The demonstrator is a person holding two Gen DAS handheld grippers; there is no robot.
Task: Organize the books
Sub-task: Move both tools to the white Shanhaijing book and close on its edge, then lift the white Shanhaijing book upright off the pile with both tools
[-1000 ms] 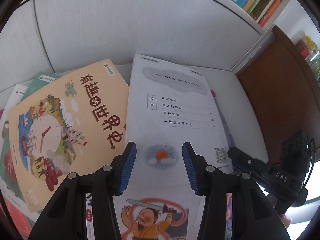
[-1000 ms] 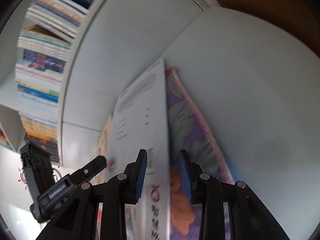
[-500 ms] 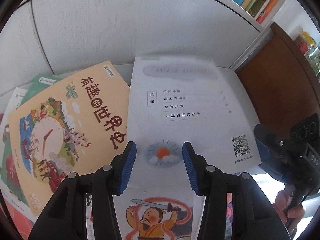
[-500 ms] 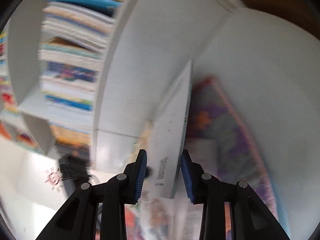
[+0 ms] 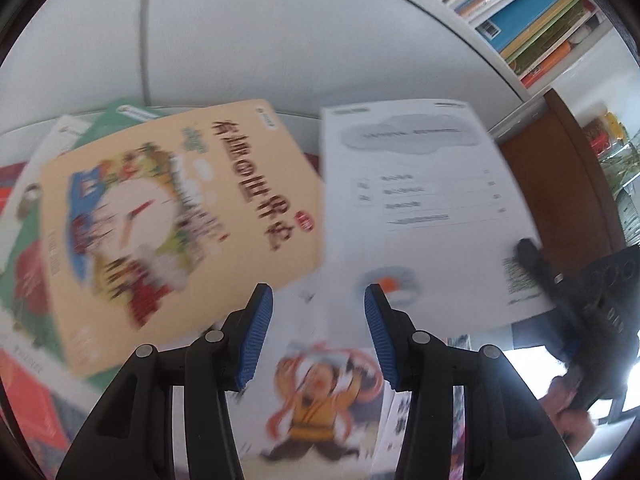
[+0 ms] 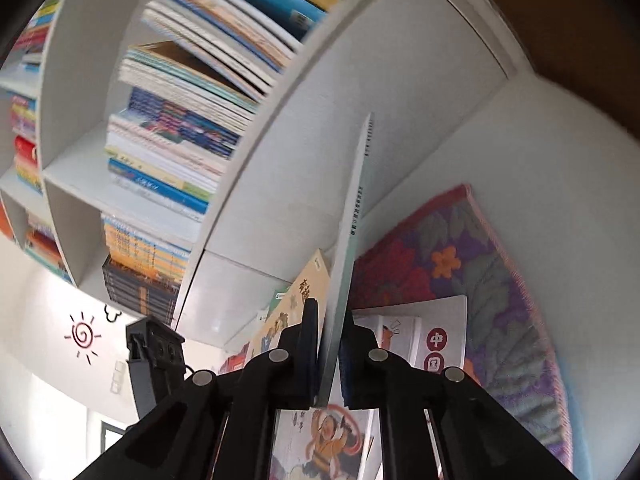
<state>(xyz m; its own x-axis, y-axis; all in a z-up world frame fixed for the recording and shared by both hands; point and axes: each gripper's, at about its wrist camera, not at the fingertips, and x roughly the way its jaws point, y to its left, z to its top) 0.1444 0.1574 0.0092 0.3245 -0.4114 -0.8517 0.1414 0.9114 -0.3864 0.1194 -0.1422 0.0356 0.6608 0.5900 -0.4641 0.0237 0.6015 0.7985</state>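
White booklet (image 6: 352, 216): thin, contents page showing, lifted on edge clear of the white surface (image 6: 540, 128), pinched at its lower corner by the right gripper (image 6: 329, 354), fingers pressed onto it.
Left gripper (image 5: 318, 336): fingers spread, holding nothing, above the loose books.
Tan clock-cover book (image 5: 172, 216): lying flat, just beside the booklet.
Bookshelf (image 6: 80, 168): behind, packed.
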